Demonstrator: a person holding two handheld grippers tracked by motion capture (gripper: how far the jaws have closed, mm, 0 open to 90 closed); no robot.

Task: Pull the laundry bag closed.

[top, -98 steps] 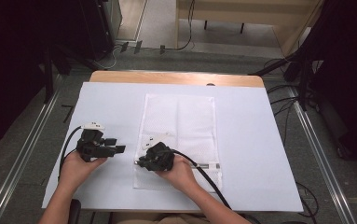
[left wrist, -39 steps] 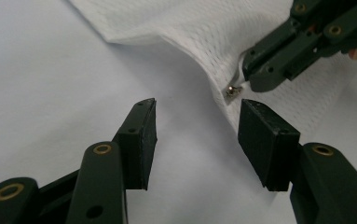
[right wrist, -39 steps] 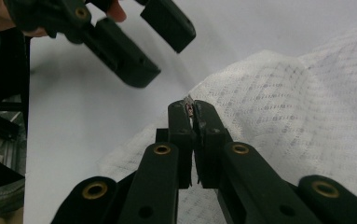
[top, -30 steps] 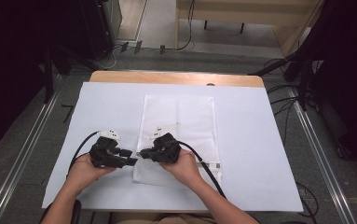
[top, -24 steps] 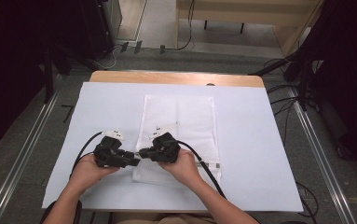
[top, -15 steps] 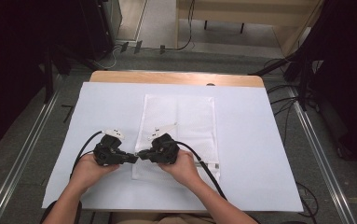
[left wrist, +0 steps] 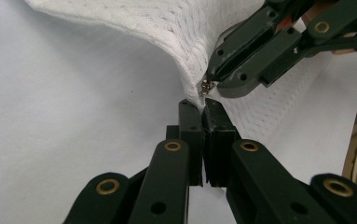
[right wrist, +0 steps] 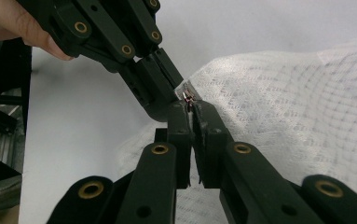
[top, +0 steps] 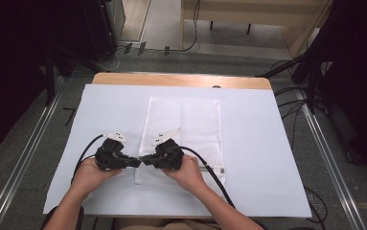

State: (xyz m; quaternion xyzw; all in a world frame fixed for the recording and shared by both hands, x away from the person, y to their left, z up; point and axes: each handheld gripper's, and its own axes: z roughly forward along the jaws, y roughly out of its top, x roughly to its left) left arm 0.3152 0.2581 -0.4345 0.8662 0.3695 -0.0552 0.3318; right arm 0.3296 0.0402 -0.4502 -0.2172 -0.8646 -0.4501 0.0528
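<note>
White mesh laundry bag (top: 183, 129) flat mid-surface, long axis running near edge to far. Left claw (left wrist: 203, 103) and right claw (right wrist: 191, 106) meet tip-to-tip at near-left corner, both clamped on zipper pull (left wrist: 205, 87).

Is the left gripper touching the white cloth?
Touching. The left gripper view shows the left gripper with its jaws pinched shut on the white cloth edge.

We see the cloth (top: 187, 129) lying on the table (top: 267, 158), near its middle and running from the far side towards the person. At the cloth's near left edge the left gripper (top: 137, 163) and right gripper (top: 145, 161) meet tip to tip, left one over the bare table, right one over the cloth
</note>
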